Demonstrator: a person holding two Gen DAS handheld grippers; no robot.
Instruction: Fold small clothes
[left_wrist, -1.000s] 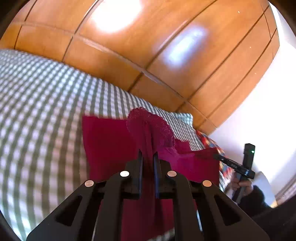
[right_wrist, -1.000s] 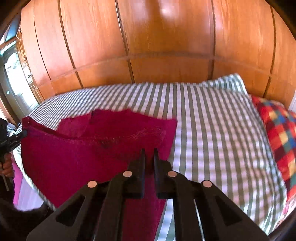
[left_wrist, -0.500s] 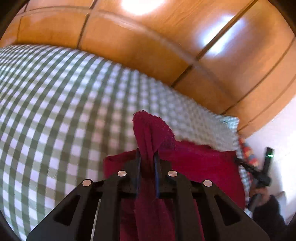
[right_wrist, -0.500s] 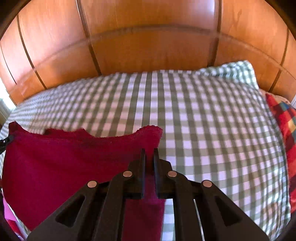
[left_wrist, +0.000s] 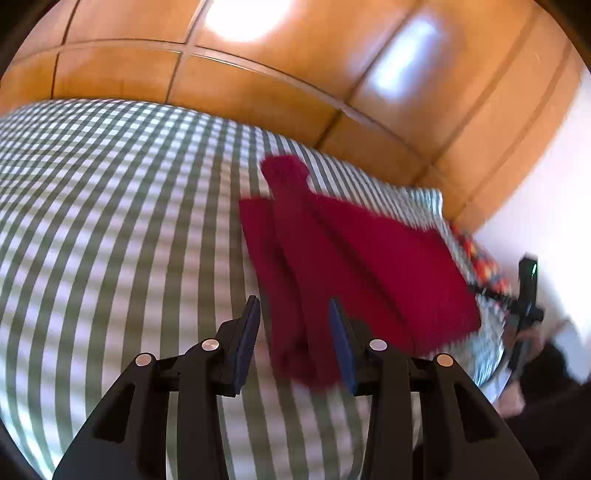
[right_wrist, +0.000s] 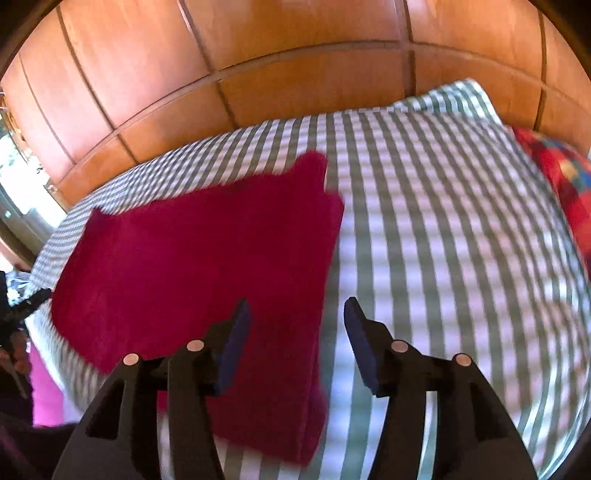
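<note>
Both tongs are letting go right now. The left tongs (left_wrist: 293, 314) have their jaws spreading apart, and the red cloth (left_wrist: 354, 258) sits in the gap between the blue pads (left_wrist: 249, 332) without either pad pressing on it, so it's released, not gripped. Same story on the other side: the right tongs (right_wrist: 295, 317) are opening too, with the cloth's (right_wrist: 199, 273) right edge running down between the jaws and nothing clamped.

The cloth itself lies on the bed (right_wrist: 443, 240), on the green-and-white check cover. From the right wrist view it looks like a roughly square folded slab with a little tab sticking up at the far right corner, and its near end droops toward the bed's edge. From the left wrist view it's blurrier, with a long fold ridge running away from the camera.

Behind the bed is a wooden panel wall (left_wrist: 295, 74). A bright patchwork pillow (right_wrist: 557, 177) sits at the far right of the bed. Each view catches the other tongs at the frame edge, held in a hand (left_wrist: 532, 332).
</note>
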